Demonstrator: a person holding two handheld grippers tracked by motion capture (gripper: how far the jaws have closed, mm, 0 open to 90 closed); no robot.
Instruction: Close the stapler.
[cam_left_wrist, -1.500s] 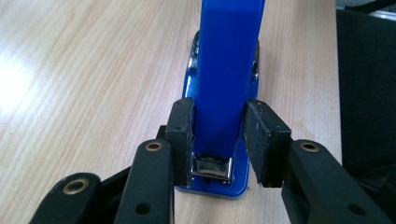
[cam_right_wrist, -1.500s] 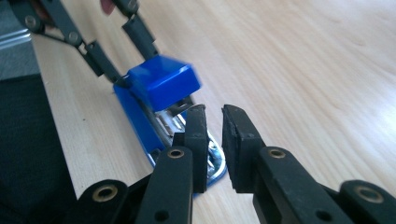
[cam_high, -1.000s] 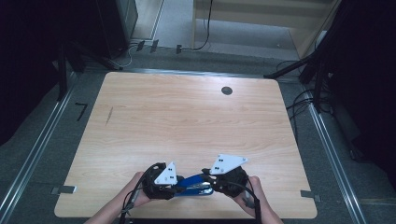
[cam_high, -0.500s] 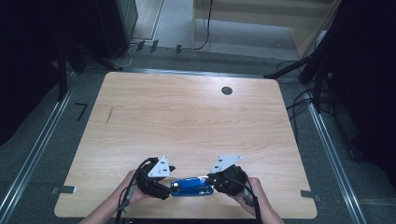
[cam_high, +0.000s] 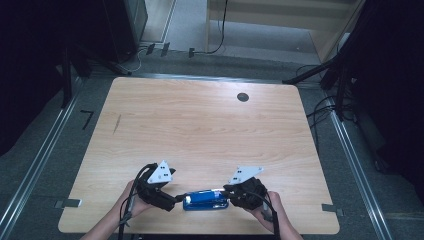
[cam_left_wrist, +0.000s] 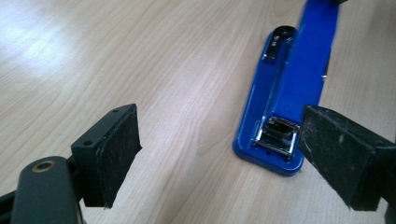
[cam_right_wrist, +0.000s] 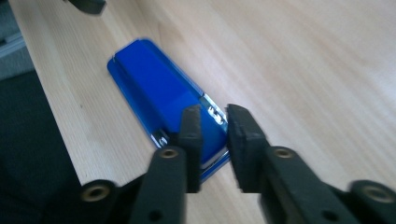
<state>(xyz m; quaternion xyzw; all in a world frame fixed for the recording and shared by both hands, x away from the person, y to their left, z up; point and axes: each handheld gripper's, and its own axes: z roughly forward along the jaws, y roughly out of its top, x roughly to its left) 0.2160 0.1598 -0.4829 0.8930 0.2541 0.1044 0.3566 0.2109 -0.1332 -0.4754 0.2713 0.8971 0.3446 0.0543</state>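
Presently a blue plastic stapler with bright metal fittings (cam_high: 205, 199) lies flat on the pale wooden desk (cam_high: 200, 125), close to its front edge, lengthwise between the two grippers. The jaws of the left gripper (cam_high: 175, 199) are spread wide and have just been opening. In the left gripper view (cam_left_wrist: 229, 140) nothing is held between them, and the stapler's near end (cam_left_wrist: 289, 93) lies just beside one pad. The jaws of the right gripper (cam_high: 231, 196) stand a narrow gap apart over the stapler's other end and have just been opening a little. In the right gripper view (cam_right_wrist: 215, 126) nothing is seen pinched between them.

The step in hand is judged to be the setting down and release of the stapler. It would be done well if both pairs of jaws were drawn clear along the stapler's length rather than across it, so that it is not dragged or turned. The right jaws should be parted further before being lifted, lest a pad catch the metal end.

Care is called for at the front edge, which lies just beside the stapler (cam_right_wrist: 159, 93): a nudge that way could tip it off. Ample bare desk is left beyond, up to a small dark round hole (cam_high: 243, 97) near the far edge, and to either side.
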